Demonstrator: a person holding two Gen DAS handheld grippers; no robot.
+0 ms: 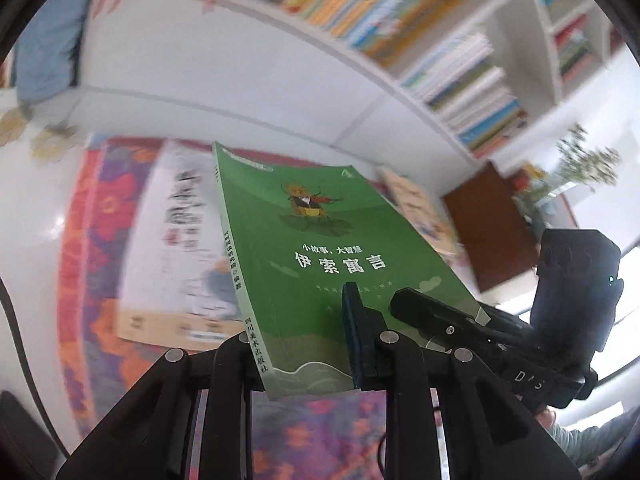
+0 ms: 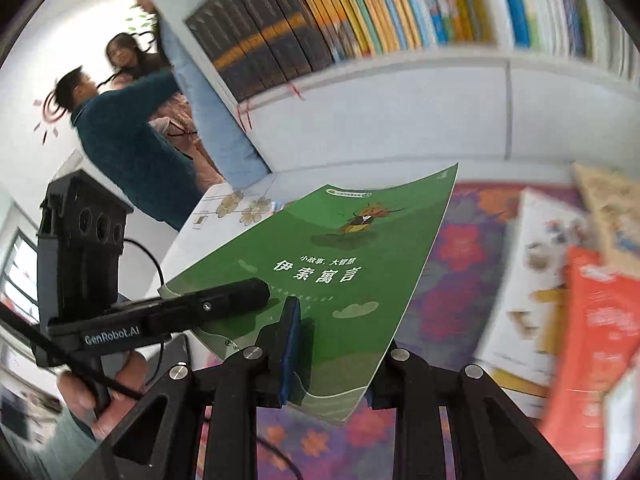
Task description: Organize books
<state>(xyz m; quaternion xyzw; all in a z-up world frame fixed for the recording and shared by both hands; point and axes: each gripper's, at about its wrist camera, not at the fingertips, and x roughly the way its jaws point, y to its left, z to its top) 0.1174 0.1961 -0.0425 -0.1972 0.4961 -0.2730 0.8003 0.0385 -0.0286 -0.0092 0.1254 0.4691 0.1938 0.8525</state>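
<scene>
Both tongs, left [image 1: 308, 344] and right [image 2: 340, 352], clamp green fable book [image 1: 320, 248] above flowered rug [image 1: 100, 240], near bookshelf [image 1: 460, 80].

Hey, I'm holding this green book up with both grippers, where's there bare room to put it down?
On the flowered mat, a bare strip shows between the green book and the white book. More mat shows under the book's near edge. The mat's right side is crowded with books, like the red book. The shelf row looks packed.
</scene>
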